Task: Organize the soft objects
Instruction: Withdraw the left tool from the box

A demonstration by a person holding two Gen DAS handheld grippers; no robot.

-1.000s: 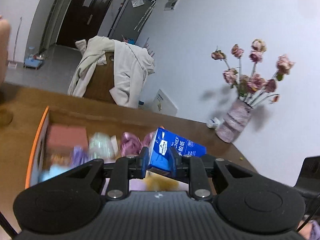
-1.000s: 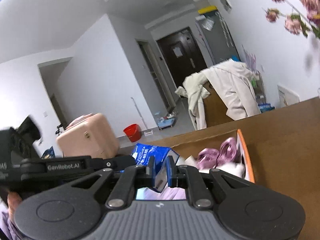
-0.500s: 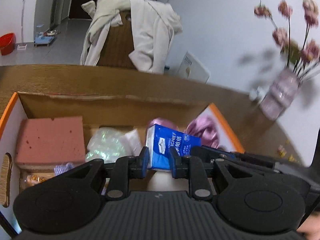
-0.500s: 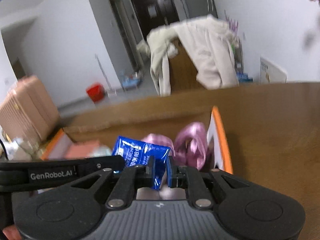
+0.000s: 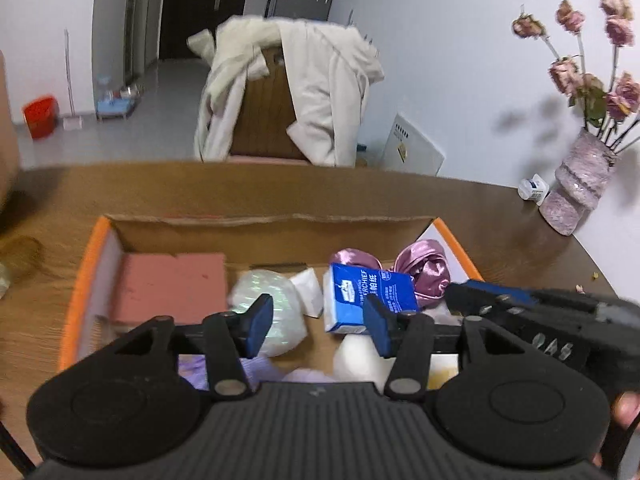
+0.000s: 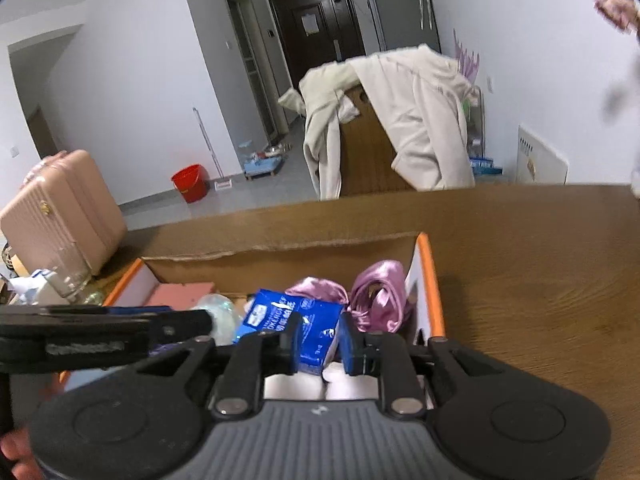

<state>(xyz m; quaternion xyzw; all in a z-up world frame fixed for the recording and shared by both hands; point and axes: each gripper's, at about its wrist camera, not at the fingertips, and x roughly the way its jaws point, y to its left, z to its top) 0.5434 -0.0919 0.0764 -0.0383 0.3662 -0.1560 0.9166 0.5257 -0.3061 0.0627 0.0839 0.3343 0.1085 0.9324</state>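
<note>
The blue tissue pack lies tilted in the orange-rimmed cardboard box, among other soft things. My left gripper hangs over the box with its jaws opening wide. Nothing is between them, and the pack sits just beyond the right fingertip. In the right wrist view, the pack's lower corner is between the pads of my right gripper. These jaws are opening too, and the pads no longer pinch it. In the box are a pink foam block, a shiny clear bag and purple satin scrunchies.
The box stands on a brown wooden table. A purple vase of dried roses and a small white bottle stand at the far right. Beyond the table are a chair draped with a cream coat, a pink suitcase and a red bucket.
Both grippers carried the blue pack forward and down over the box while shut on it. The left has now let go and spread wide. The right has parted slightly.
</note>
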